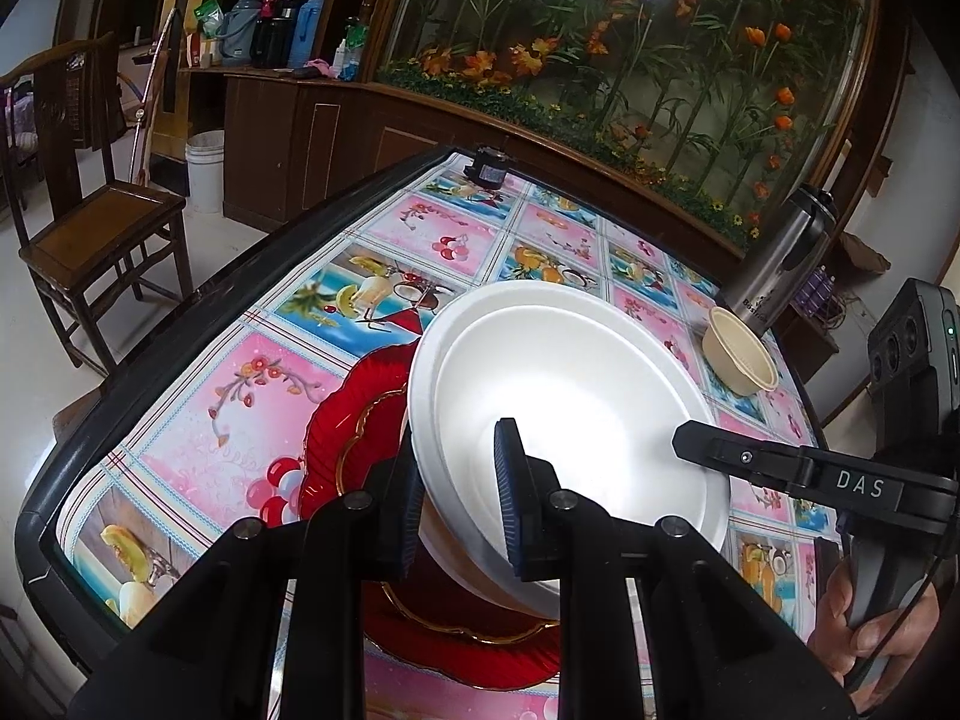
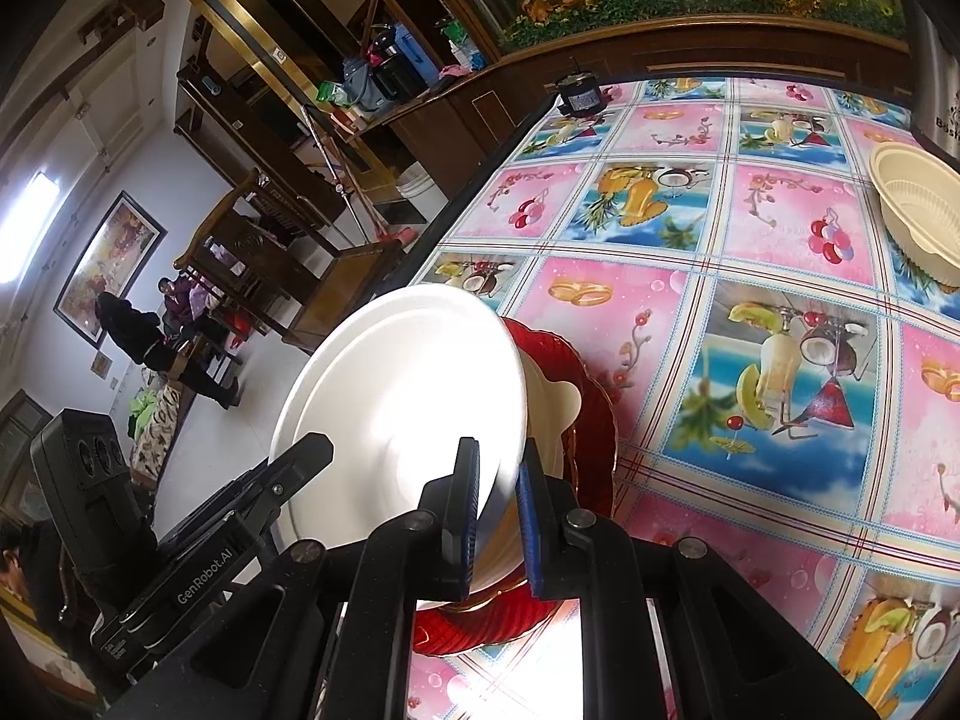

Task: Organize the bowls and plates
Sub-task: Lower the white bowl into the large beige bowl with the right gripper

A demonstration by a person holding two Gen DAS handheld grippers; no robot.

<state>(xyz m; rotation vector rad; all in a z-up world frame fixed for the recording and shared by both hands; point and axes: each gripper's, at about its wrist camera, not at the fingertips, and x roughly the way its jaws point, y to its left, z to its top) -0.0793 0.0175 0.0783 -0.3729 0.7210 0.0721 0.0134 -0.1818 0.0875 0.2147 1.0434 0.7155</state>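
Both grippers pinch the white foam plate (image 1: 558,384) by opposite rims, left gripper (image 1: 462,504) and right gripper (image 2: 498,516) clamped tight, above the red plate (image 1: 354,414)

Bright indoor light; glare blows out my white plate (image 1: 570,384), fisheye bends and darkens the edges.
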